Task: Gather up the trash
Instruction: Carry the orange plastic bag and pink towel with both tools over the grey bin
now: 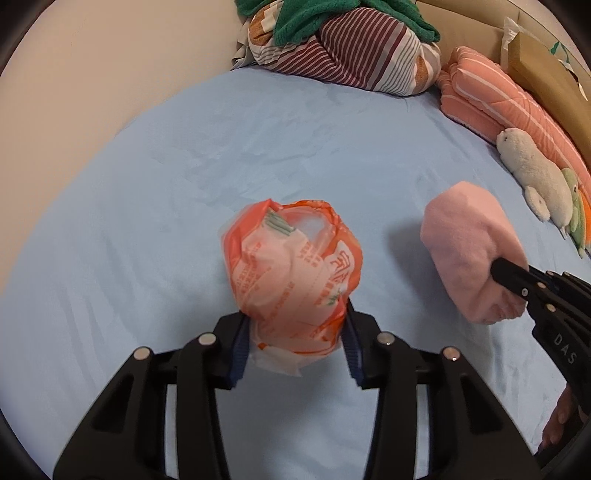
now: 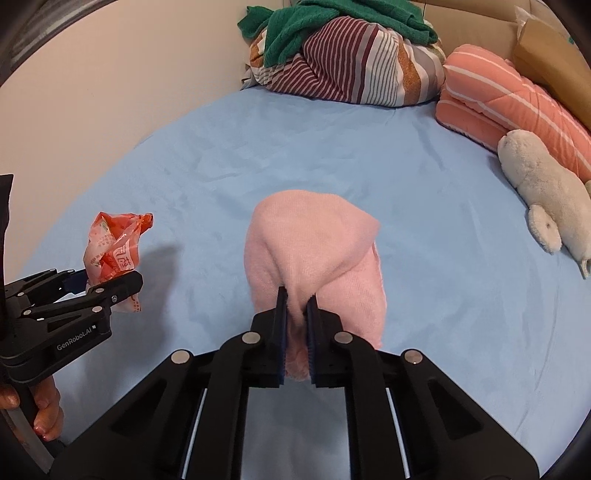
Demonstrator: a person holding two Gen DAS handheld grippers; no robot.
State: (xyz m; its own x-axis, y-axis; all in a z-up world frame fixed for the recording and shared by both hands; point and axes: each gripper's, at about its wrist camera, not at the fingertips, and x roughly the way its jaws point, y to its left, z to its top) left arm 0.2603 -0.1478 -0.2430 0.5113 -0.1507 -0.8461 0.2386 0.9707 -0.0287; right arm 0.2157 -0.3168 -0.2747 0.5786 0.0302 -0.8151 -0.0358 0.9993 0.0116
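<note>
Over the blue bedsheet [image 1: 147, 221] the left gripper [image 1: 295, 328] has its jaws about halfway closed on a crumpled orange-and-white plastic wrapper [image 1: 291, 266], the pads pressing its lower end from both sides. The wrapper is off the sheet, bunched into a loose ball above the fingers (its print is too creased to read). From the right wrist view the same wrapper [image 2: 114, 247] pokes up out of the left gripper [image 2: 107, 284] at the left edge, with the person's hand [image 2: 44, 410] wrapped around the handle below.

The right gripper [image 2: 295, 302] is nearly closed, pinching a fold of a pink cloth [image 2: 314, 258] between its pads; the rest of the cloth bulges up and out beyond the fingertips. In the left wrist view that cloth [image 1: 469, 251] sits well to the right of the wrapper, apart from it.

At the far end of the bed lie a striped bundle of bedding [image 2: 351, 62] with a green towel [image 2: 325, 22] on top, a folded coral quilt [image 2: 509, 99] and, just beside it, a white plush toy [image 2: 543, 188].
</note>
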